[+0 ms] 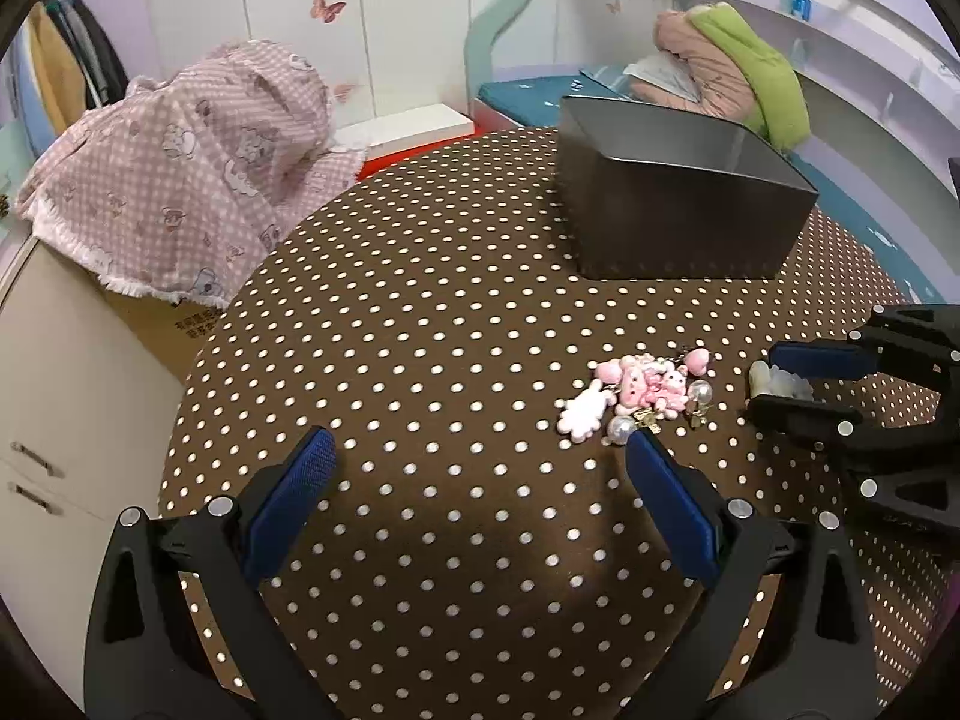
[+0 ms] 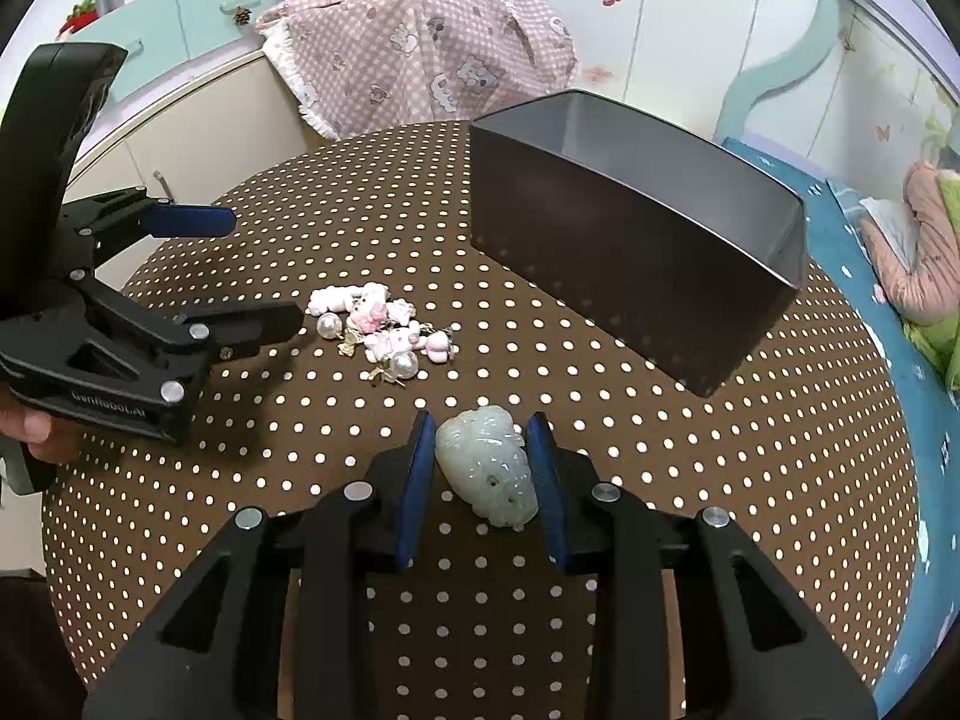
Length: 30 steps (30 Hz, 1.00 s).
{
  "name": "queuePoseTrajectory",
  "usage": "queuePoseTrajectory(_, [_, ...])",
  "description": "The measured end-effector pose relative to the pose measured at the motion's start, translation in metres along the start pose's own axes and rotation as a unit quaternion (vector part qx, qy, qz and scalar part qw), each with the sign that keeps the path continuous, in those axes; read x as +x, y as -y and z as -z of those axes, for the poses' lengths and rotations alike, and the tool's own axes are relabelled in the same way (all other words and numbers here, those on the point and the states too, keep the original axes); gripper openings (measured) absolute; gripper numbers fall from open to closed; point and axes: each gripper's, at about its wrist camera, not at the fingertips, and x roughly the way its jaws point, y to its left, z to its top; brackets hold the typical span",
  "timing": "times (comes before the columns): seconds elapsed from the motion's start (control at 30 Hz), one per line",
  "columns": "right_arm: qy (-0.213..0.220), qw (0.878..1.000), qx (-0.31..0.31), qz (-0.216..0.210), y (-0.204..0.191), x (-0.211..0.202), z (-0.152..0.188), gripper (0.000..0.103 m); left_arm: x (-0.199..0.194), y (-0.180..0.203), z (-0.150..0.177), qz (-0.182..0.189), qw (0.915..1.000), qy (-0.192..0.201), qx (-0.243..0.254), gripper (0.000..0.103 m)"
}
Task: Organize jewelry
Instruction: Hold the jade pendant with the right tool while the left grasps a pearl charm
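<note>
Right tongs (image 2: 483, 468) around a pale jade carving (image 2: 487, 465) at lower centre; left tongs (image 1: 480, 474) spread wide over bare cloth.

Whether the right pads pinch the carving or merely flank it I cannot tell. It lies on the dotted round table (image 2: 720, 450), well inside the edge. Pink charms and pearls (image 2: 384, 330) sit mid-left; the dark open box (image 2: 630, 252) stands upper right by the far rim, with bare cloth between them.

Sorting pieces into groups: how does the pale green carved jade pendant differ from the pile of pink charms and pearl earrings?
The pale green carved jade pendant is one solid stone; the pile of pink charms and pearl earrings is many small tangled pieces. The pendant sits between the right tool pads; the pile lies free, beside the open left tool. Both rest on the dotted brown tablecloth, outside the dark box.
</note>
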Motion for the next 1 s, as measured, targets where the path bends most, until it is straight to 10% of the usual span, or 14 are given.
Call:
queuePoseTrajectory(0.27, [0.002, 1.000, 0.014, -0.009, 0.005, -0.005, 0.006, 0.030, 0.016, 0.007, -0.011, 0.003, 1.0000, -0.006, 0.002, 0.095])
queuePoseTrajectory(0.5, [-0.001, 1.000, 0.019, -0.011, 0.005, -0.009, 0.010, 0.030, 0.016, 0.010, -0.015, 0.036, 0.9993, -0.011, 0.000, 0.053])
queuePoseTrajectory(0.87, [0.002, 0.999, 0.028, -0.016, 0.009, -0.007, 0.010, 0.030, 0.021, 0.005, -0.019, 0.042, 0.9989, -0.001, -0.022, 0.052])
queuePoseTrajectory(1.0, [0.001, 0.999, 0.030, -0.019, 0.011, -0.009, 0.013, 0.030, 0.020, -0.010, -0.019, 0.050, 0.9973, 0.000, -0.054, 0.027])
